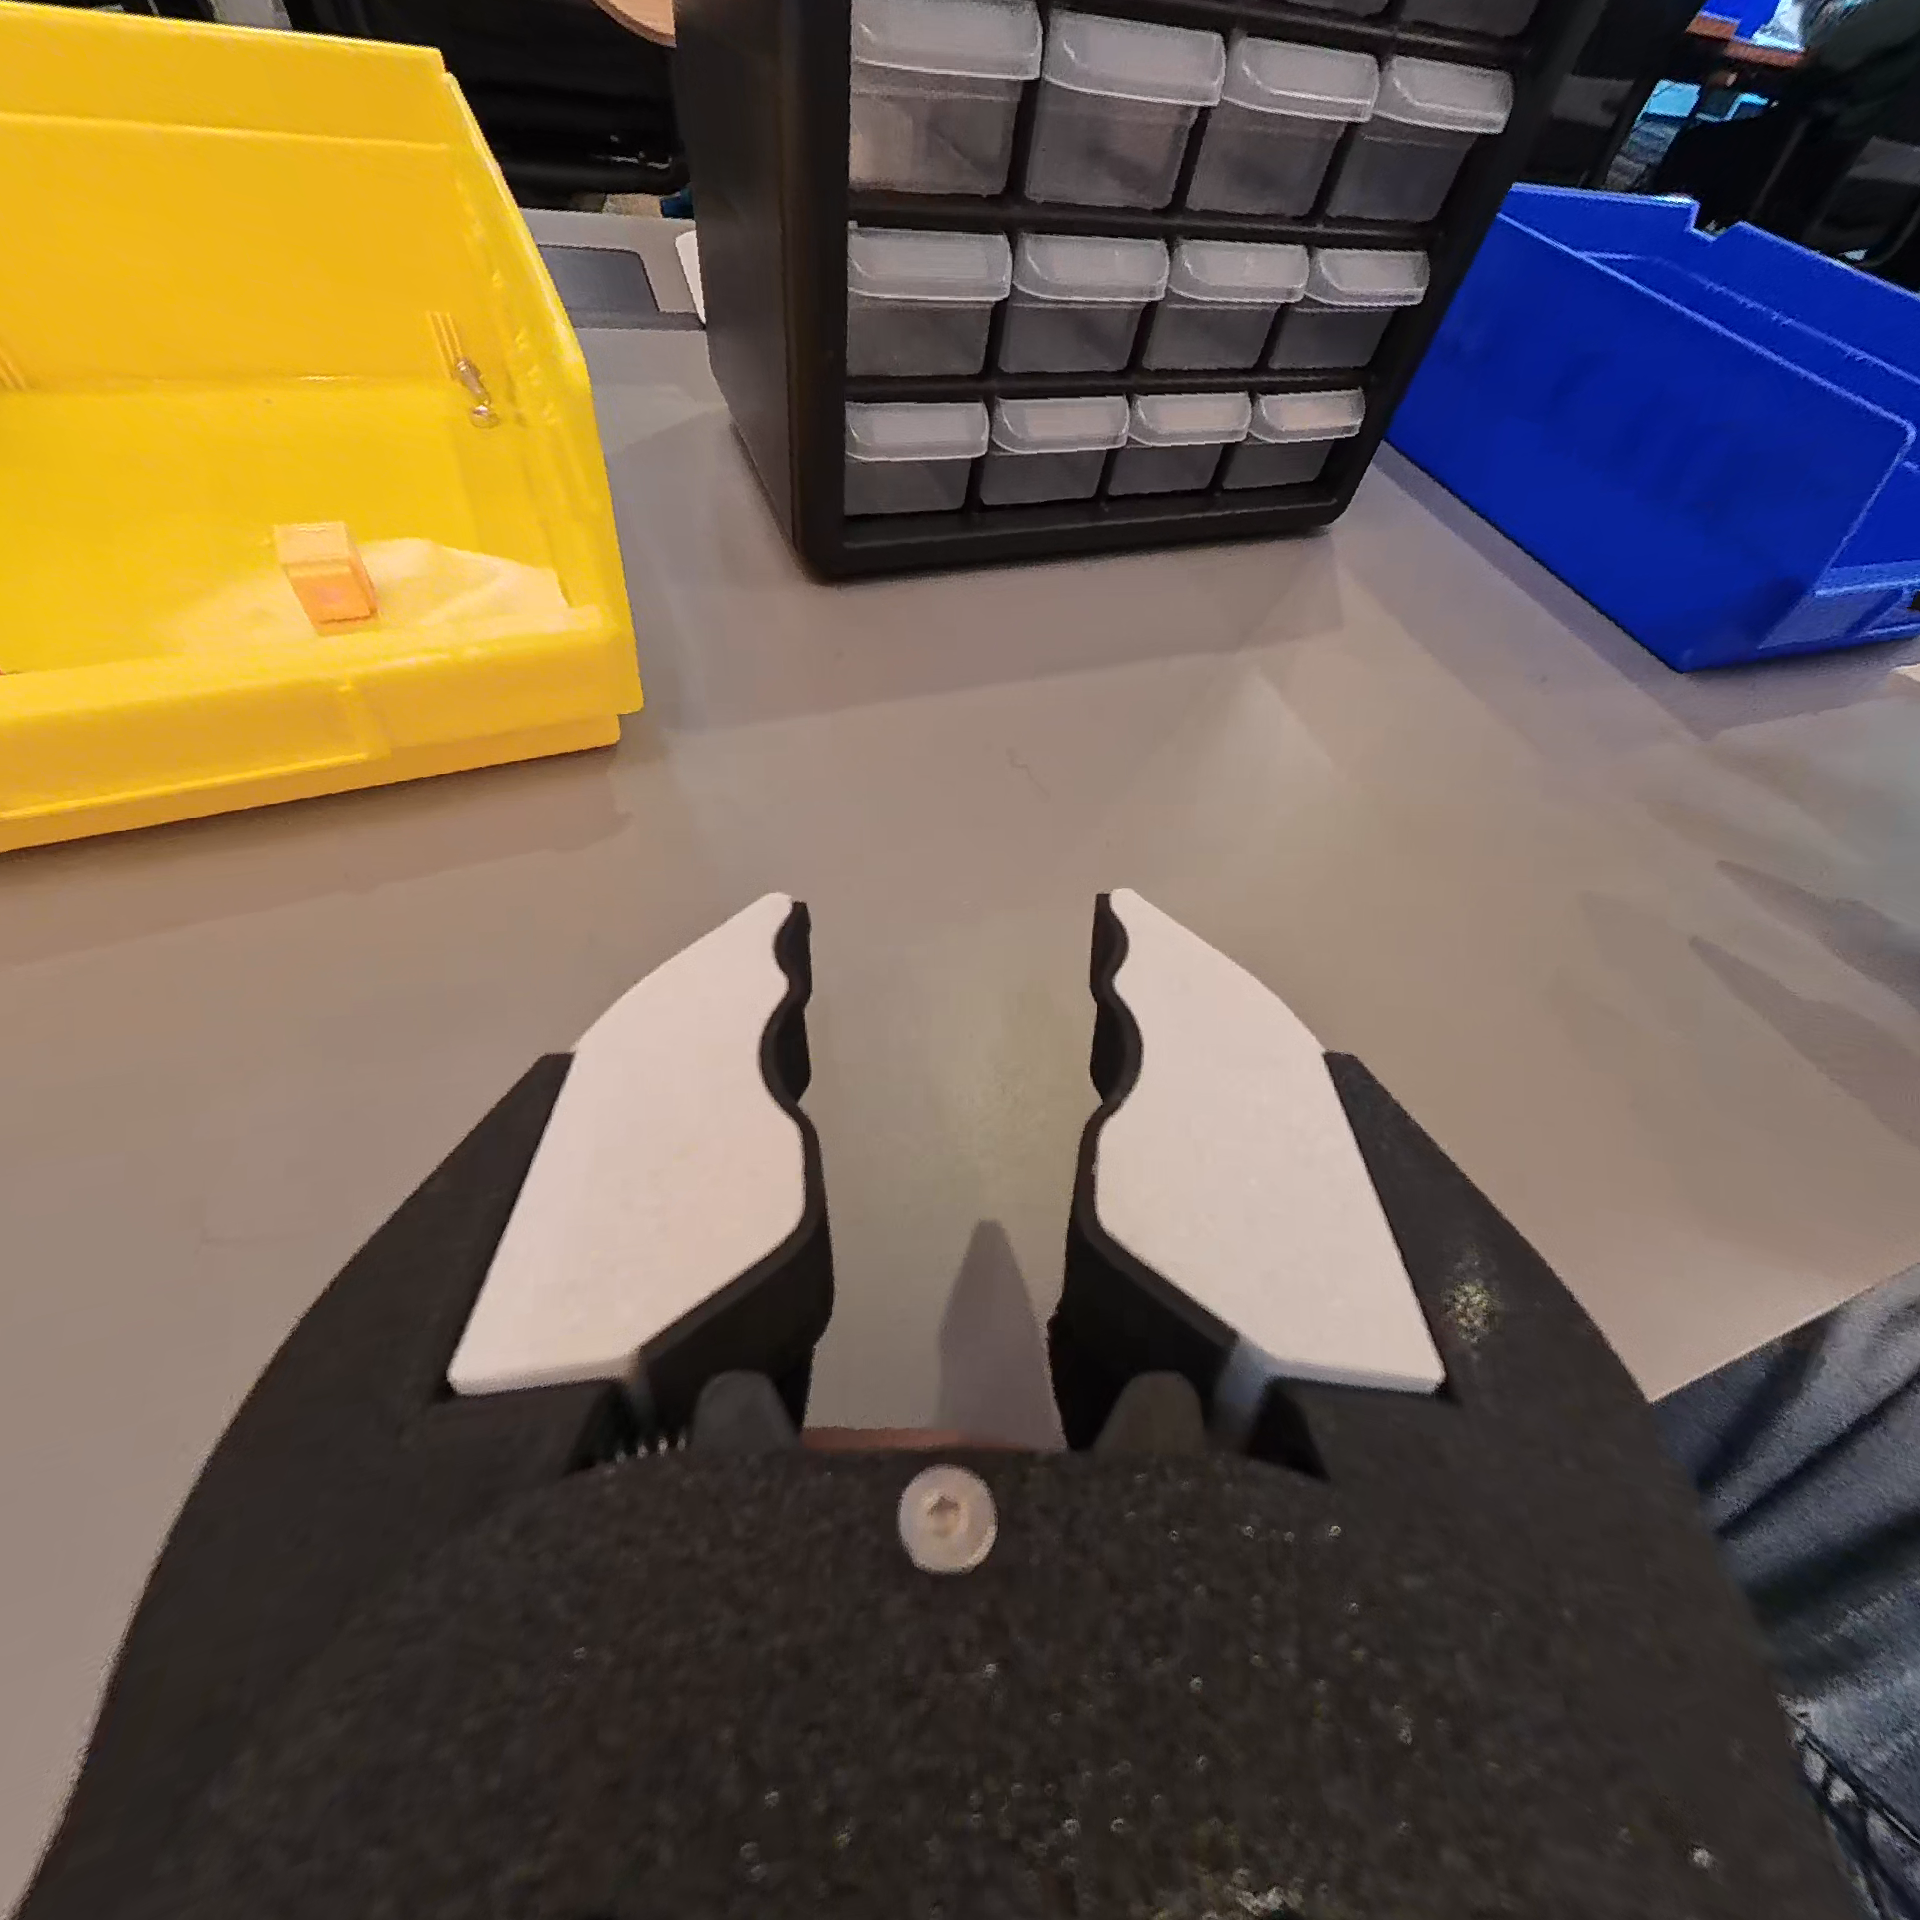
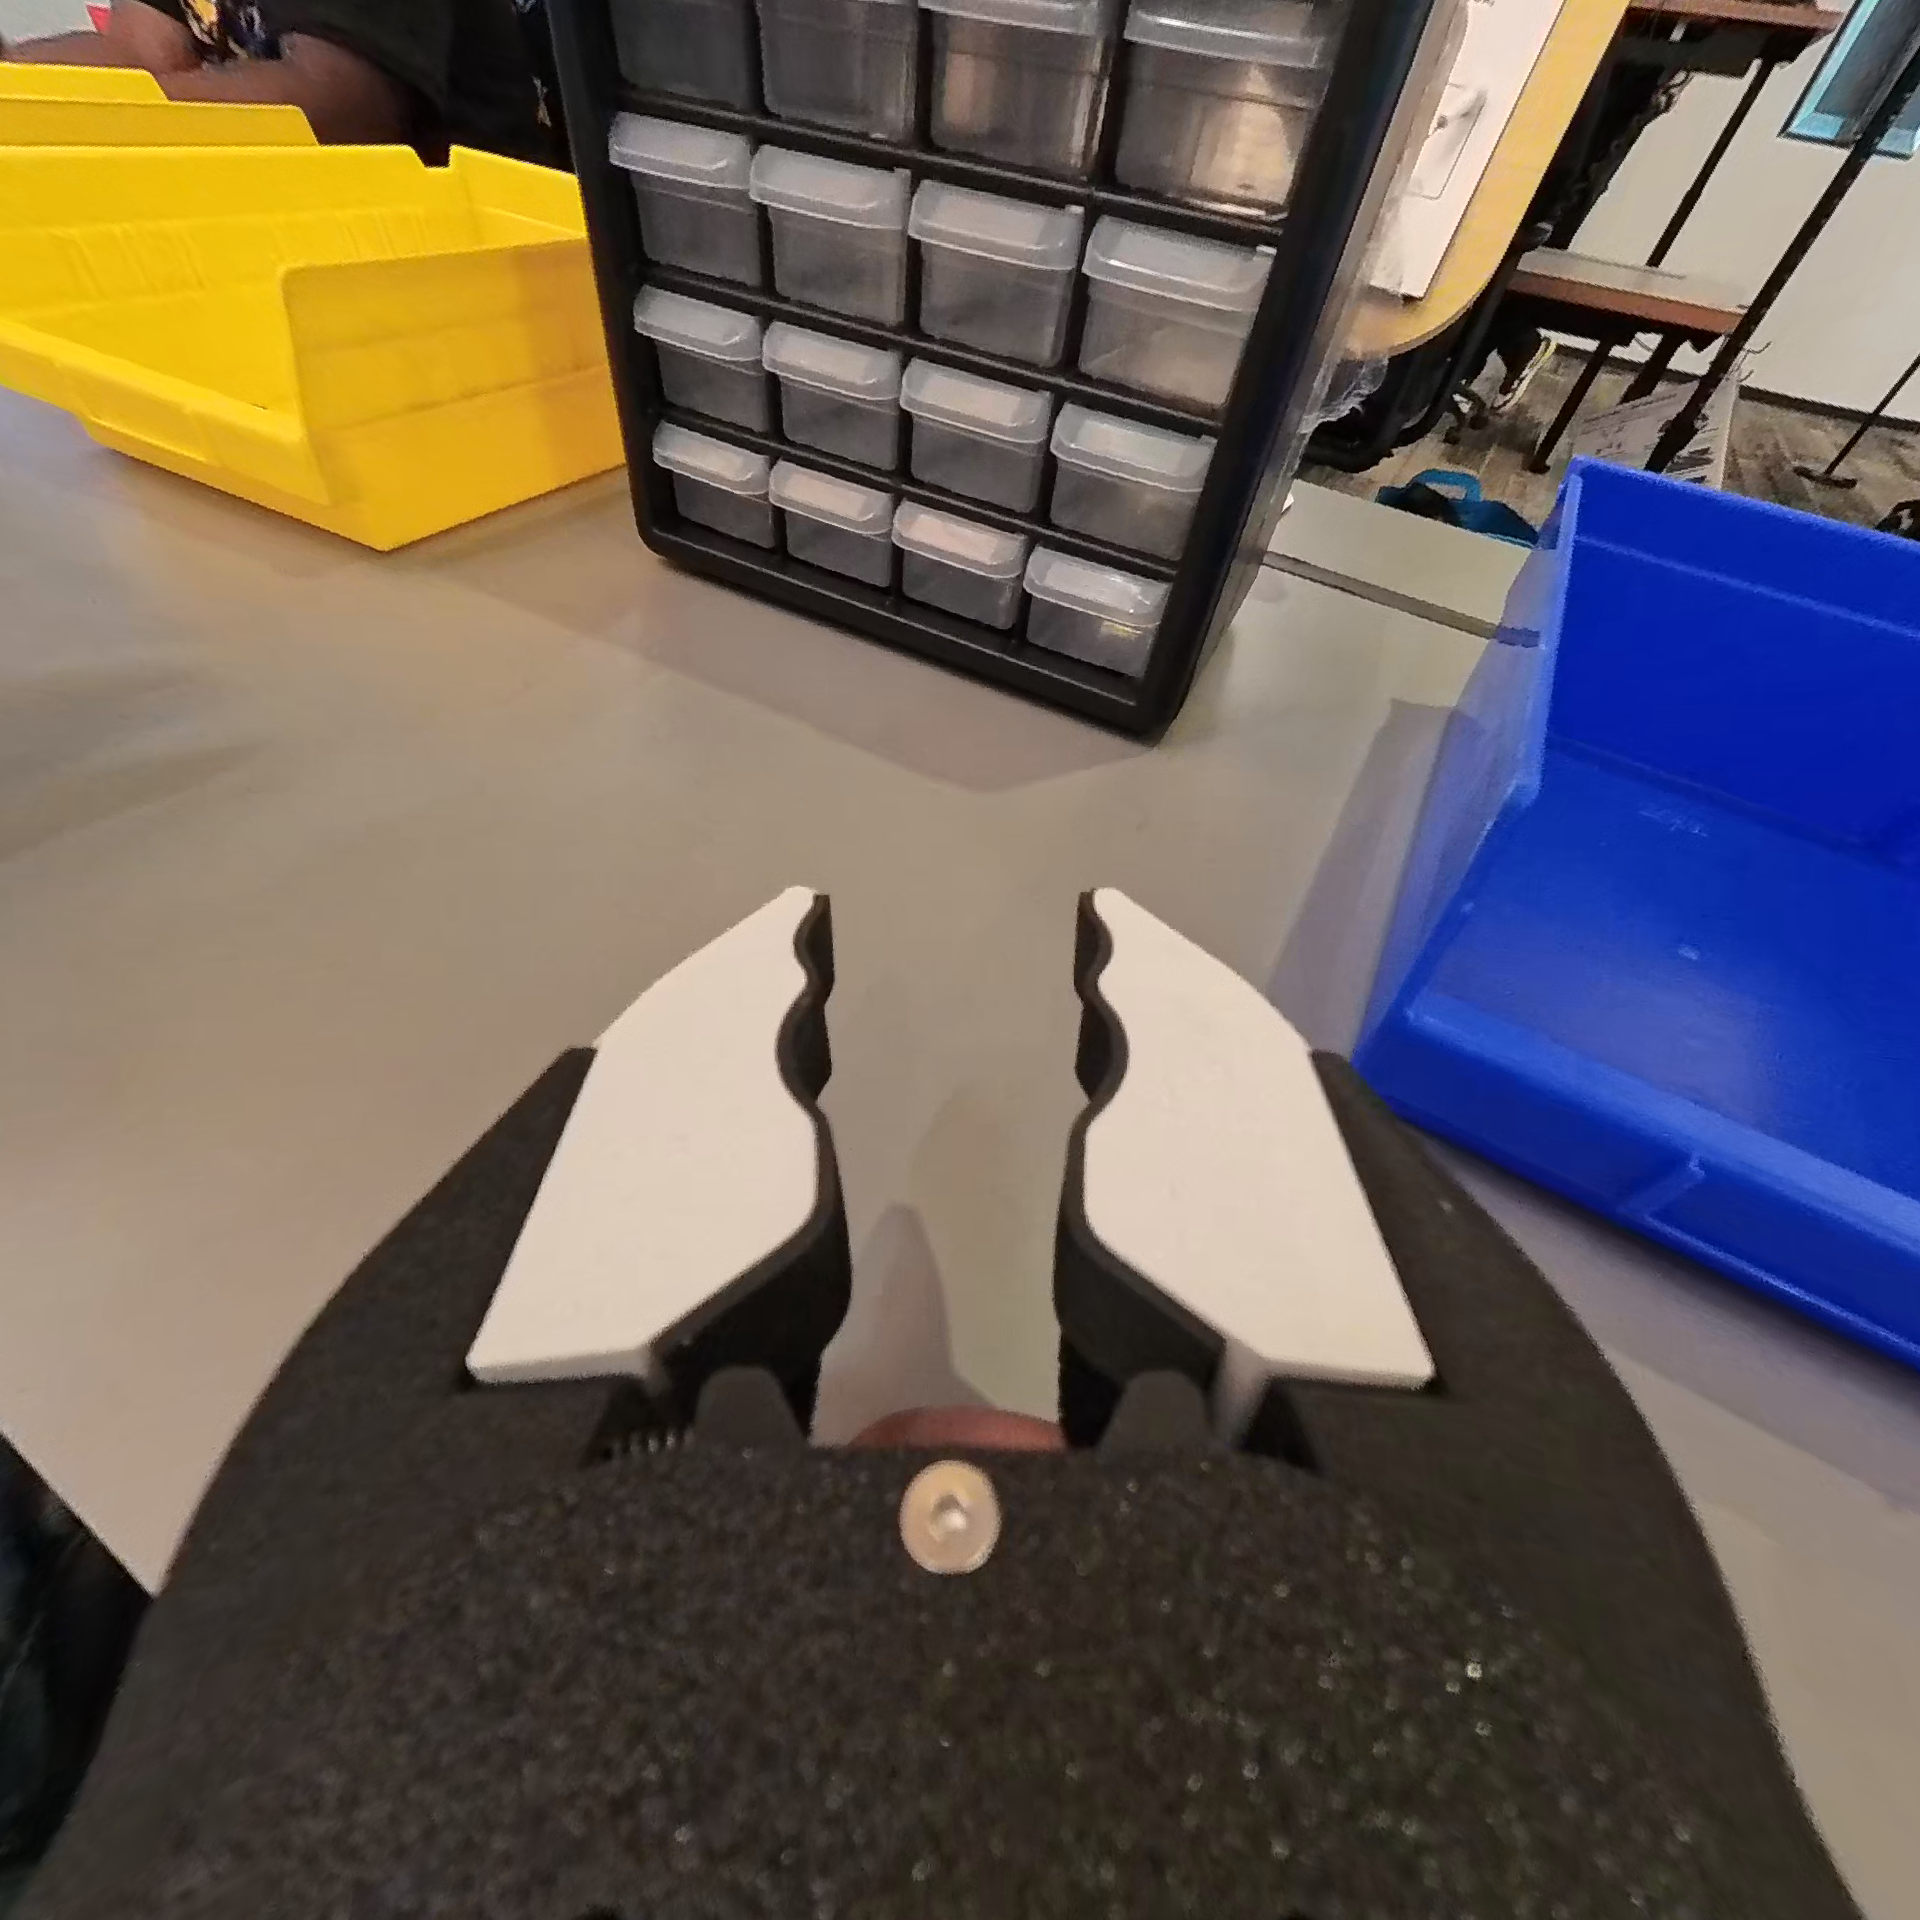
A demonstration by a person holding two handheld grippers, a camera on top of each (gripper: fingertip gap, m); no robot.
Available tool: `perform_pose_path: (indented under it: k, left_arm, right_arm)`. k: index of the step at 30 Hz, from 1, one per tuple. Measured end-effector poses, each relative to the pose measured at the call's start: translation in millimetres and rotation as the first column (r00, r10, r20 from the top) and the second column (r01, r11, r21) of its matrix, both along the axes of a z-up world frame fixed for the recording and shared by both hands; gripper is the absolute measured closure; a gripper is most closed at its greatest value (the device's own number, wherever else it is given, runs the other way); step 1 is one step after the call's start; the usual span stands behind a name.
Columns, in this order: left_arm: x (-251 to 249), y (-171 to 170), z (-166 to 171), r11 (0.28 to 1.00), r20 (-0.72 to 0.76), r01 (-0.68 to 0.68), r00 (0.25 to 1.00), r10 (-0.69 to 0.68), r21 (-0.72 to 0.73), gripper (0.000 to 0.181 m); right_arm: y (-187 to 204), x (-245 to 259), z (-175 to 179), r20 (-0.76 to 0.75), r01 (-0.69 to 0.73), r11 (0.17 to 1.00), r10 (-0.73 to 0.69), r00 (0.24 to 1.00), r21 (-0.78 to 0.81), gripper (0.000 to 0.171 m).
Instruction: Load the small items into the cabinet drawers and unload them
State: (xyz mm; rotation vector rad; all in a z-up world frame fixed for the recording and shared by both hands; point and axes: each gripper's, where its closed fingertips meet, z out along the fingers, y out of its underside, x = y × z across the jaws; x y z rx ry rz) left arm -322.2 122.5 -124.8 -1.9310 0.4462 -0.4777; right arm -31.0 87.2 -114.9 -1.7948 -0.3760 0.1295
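A black plastic cabinet (image 1: 1091, 291) with rows of small clear drawers, all pushed in, stands upright on the smooth grey table (image 1: 1039, 779). To its left sits a yellow plastic bin (image 1: 312, 675). Inside it lie a small translucent orange block (image 1: 325, 577) near the front lip and a small metal screw-like piece (image 1: 473, 390) by the right wall. To the cabinet's right sits a blue plastic bin (image 2: 1662, 987), its floor bare where it shows.

The left gripper (image 1: 951, 914) hovers over bare table in front of the cabinet, well apart from it, jaws parted a moderate way with nothing between them. The right gripper (image 2: 956, 909) hangs just beside the blue bin's front corner, its jaws likewise parted moderately and empty. Both have grey-white fingers with black wavy pads.
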Motion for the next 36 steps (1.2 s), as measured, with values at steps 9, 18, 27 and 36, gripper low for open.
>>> perform_pose_path:
  k: [9, 18, 27, 36]
  left_arm:
    - [4.1, -0.4, -3.8, 1.0, -0.014, 0.016, 1.0, -0.016, -0.012, 0.13]
    - [3.2, 0.3, -5.2, 1.0, -0.007, 0.016, 1.0, -0.016, -0.024, 0.131]
    - [3.3, 0.4, -6.9, 0.999, 0.007, 0.018, 1.0, -0.018, -0.04, 0.131]
    - [2.5, 1.1, -9.6, 0.999, 0.004, 0.017, 1.0, -0.017, -0.052, 0.131]
  right_arm:
    - [-0.8, 1.8, 0.1, -0.009, 0.007, 1.0, -0.007, 1.0, -0.004, 0.127]
    - [-0.8, 4.1, 0.5, -0.015, 0.012, 1.0, -0.012, 1.0, -0.003, 0.128]
    - [-0.7, 4.9, -1.0, -0.004, 0.015, 1.0, -0.015, 1.0, -0.009, 0.128]
    - [-0.7, 5.1, 0.3, -0.019, 0.014, 1.0, -0.014, 1.0, -0.006, 0.129]
